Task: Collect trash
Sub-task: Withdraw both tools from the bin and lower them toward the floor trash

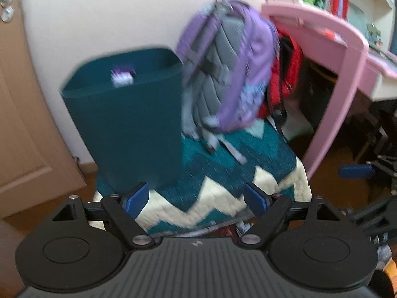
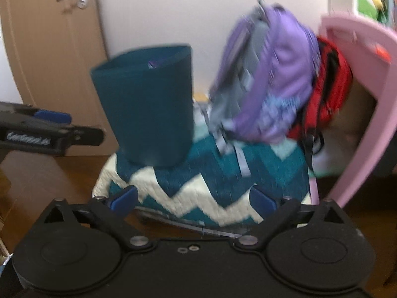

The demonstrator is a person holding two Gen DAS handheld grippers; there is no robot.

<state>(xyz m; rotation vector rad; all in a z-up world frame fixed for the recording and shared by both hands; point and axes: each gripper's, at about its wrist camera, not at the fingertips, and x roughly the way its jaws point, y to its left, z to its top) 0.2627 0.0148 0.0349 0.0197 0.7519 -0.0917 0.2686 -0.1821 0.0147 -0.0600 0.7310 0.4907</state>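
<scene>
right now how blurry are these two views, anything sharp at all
Left wrist view: the bin and purple backpack are smeared by motion blur, while the left gripper, open, stays sharp; straight edges such as the pink desk bow from the fisheye. Right wrist view: same blur on the bin and backpack, the right gripper, open, crisp.

Left wrist view: low, facing forward, near teal bin (image 1: 124,114) on zigzag rug (image 1: 218,188).
Right wrist view: similar height, further right, same heading.
Shared: bin (image 2: 146,104), rug (image 2: 206,193), purple backpack (image 1: 238,69), pink table (image 1: 342,57).
</scene>
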